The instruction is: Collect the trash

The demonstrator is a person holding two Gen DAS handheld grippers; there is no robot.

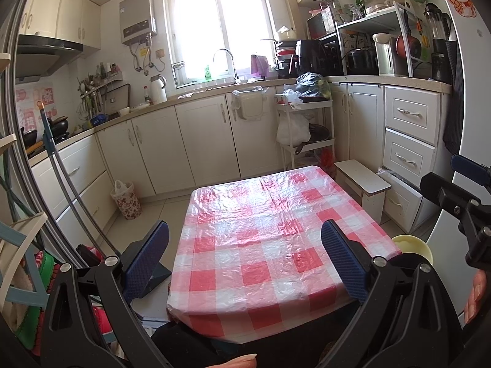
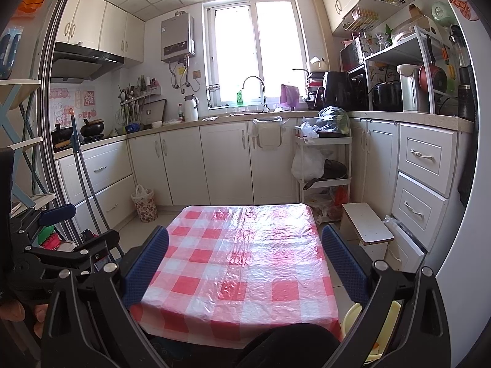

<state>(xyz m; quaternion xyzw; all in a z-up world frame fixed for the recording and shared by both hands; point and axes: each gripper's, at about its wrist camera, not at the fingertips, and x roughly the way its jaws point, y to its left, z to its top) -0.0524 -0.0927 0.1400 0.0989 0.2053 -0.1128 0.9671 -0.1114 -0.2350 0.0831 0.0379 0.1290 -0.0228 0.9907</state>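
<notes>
The left claw hangs at the bottom of the left wrist view with its 2 blue pads spread wide and nothing between them. Between the pads lies the tabletop, covered with a red-and-white checked plastic cloth that fills the centre of the frame. The right claw sits the same way at the bottom of the right wrist view, jaws wide apart and holding nothing, over the same checked cloth.

No loose trash shows on the cloth in either view. A floral waste basket with a white bag liner stands on the floor at centre left of the left wrist view, close to the lower cabinets and well apart from the tabletop; the right wrist view shows it at left of centre too. A pale yellow bin shows at lower right in the left wrist view, just beside the tabletop's corner and partly hidden behind the claw's arm.

A small white stool stands to the right of the tabletop. A white trolley carrying plastic bags stands against the cabinets above the tabletop in the frame.
</notes>
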